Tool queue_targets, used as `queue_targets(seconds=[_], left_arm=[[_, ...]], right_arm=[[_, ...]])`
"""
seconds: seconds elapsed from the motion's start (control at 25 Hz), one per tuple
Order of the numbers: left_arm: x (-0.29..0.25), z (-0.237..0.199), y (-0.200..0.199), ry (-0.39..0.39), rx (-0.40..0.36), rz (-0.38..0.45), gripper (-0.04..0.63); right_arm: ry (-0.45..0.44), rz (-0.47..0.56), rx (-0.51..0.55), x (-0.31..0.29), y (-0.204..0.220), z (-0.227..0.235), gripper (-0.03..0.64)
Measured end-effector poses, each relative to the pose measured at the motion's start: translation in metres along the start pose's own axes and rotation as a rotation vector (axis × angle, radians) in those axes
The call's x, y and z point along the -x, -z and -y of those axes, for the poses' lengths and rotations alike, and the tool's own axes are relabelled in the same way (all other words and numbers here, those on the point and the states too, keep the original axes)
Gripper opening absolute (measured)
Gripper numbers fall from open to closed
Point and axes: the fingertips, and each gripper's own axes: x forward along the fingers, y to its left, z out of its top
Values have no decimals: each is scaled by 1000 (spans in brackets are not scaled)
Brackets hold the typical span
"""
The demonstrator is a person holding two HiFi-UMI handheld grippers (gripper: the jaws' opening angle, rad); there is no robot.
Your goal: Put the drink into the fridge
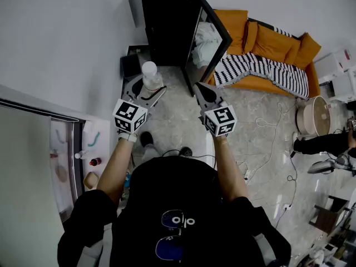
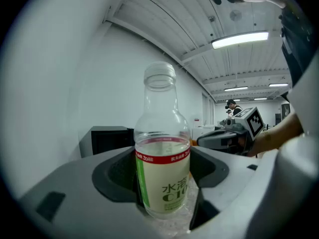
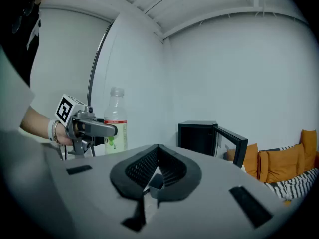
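The drink is a clear bottle (image 1: pixel 151 80) with a pale liquid, a green-and-white label and a red band, and it has no cap. It stands upright between the jaws of my left gripper (image 1: pixel 147 91), whose pads press on its lower body (image 2: pixel 163 180). The black mini fridge (image 1: pixel 169 18) stands just ahead on the floor with its door (image 1: pixel 214 38) swung open to the right. My right gripper (image 1: pixel 199 88) hovers beside the bottle, near the door's edge, shut with nothing in it (image 3: pixel 157 153). The right gripper view shows the bottle (image 3: pixel 115 121) at left and the fridge (image 3: pixel 198 137) ahead.
An orange sofa (image 1: pixel 272 40) with a striped blanket (image 1: pixel 261 71) sits right of the fridge. Cables (image 1: pixel 270 149) trail over the marble floor. A round white bin (image 1: pixel 313 115) and a person (image 1: pixel 328 142) are at far right. A white wall and a counter (image 1: pixel 92 149) with small items lie left.
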Motion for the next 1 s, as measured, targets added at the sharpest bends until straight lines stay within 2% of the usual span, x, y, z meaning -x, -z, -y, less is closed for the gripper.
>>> queue_targets(seconds=[0.6, 1.0], left_arm=[[2, -16, 7, 24, 6, 3, 318], [4, -74, 9, 81, 3, 15, 318]], right_arm=[[14, -19, 29, -16, 2, -10, 2], [74, -23, 15, -67, -11, -23, 2]])
